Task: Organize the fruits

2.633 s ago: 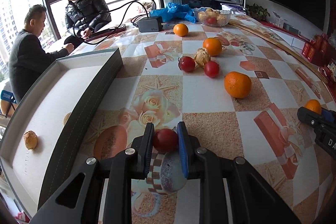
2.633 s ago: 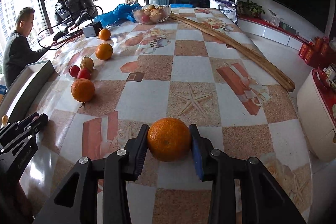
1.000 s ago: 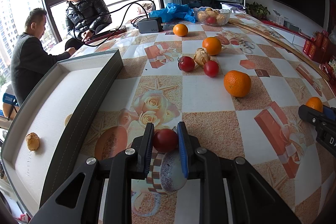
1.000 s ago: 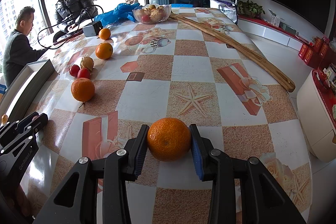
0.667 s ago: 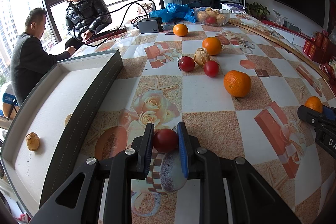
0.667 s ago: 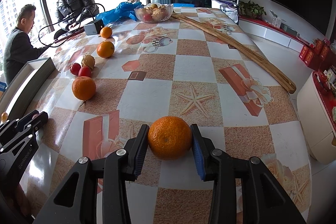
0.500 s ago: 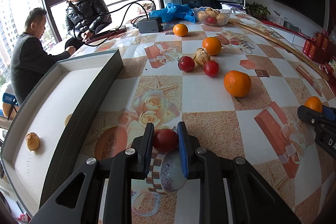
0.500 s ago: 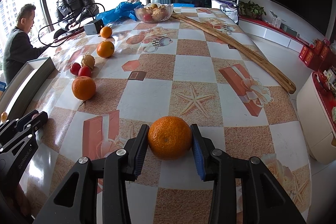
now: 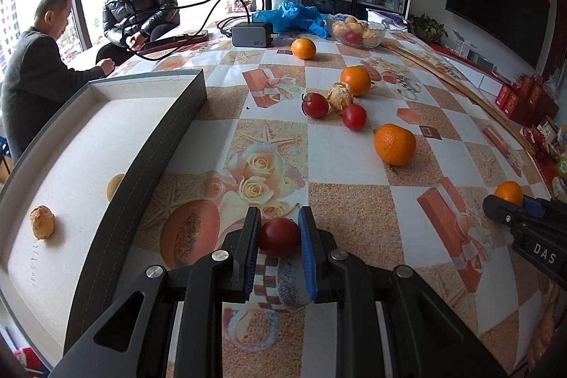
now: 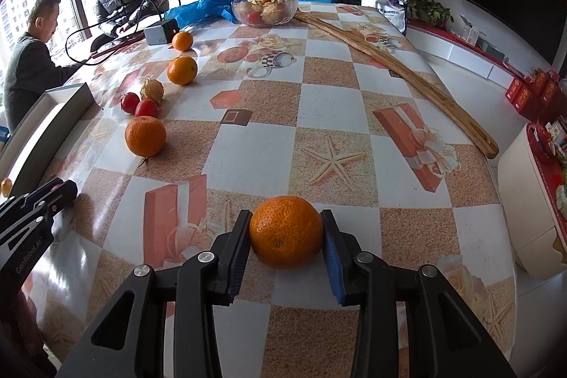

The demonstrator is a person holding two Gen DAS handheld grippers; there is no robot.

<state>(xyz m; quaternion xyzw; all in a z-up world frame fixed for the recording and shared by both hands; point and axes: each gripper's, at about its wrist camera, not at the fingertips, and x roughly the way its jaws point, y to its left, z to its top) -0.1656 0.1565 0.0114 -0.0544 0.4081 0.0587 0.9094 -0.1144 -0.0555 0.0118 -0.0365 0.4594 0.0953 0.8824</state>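
Early days on the fruit sorting, I'd say. The grey tray with the white liner has only two small tan, walnut-looking lumps in it, one near its close end and one half hidden behind its wall. Everything else sits outside it on the table.

My left gripper is clamped about as tight as it goes on a small red tomato, smooth and glossy, just to the right of the tray's near wall. My right gripper is closed on a mandarin with dimpled, matte peel, pads pressing both sides; it's well to the right of the tray and looks like it's resting on the cloth.

Still loose, right of the tray: two more tomatoes, a papery, crinkled husk fruit touching them, and three round oranges strung out toward the far end. Beyond those sits a cut-glass bowl of more fruit.

The tablecloth is a shiny checked vinyl, so I'd guess round stuff rolls easily on it.
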